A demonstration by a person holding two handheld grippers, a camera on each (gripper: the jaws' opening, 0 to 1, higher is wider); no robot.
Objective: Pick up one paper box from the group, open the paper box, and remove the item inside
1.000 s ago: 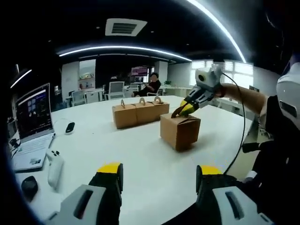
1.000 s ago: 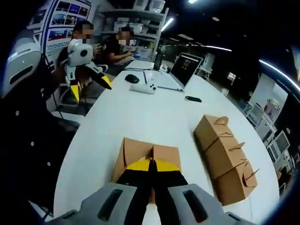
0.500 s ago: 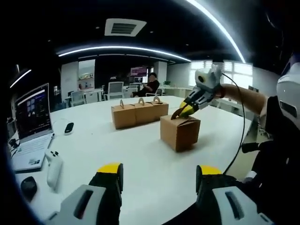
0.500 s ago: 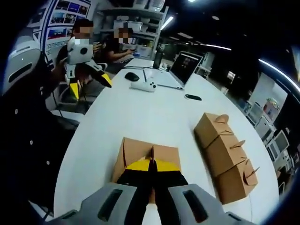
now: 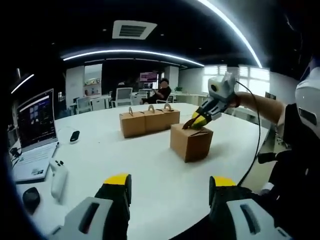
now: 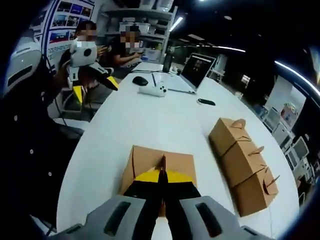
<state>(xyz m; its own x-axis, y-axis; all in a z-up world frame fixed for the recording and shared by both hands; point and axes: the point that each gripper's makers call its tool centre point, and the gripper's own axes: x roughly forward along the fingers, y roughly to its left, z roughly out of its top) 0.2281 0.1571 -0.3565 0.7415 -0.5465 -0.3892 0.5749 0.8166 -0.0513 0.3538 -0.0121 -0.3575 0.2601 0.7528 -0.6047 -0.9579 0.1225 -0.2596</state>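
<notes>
My right claw [image 6: 161, 187] pinches shut on the handle of one paper box [image 5: 190, 142], resting on the white tabletop [image 5: 145, 165] apart from three others [image 5: 149, 120]. My left claw [image 5: 170, 195] hangs open, empty. I should lift straight, gently.

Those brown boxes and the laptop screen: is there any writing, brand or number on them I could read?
None can be read.
Lone paper box: plain brown, no print.
Row of three boxes: plain too.
Laptop screen: contents too small and blurred.
Wall posters: too blurred.
</notes>
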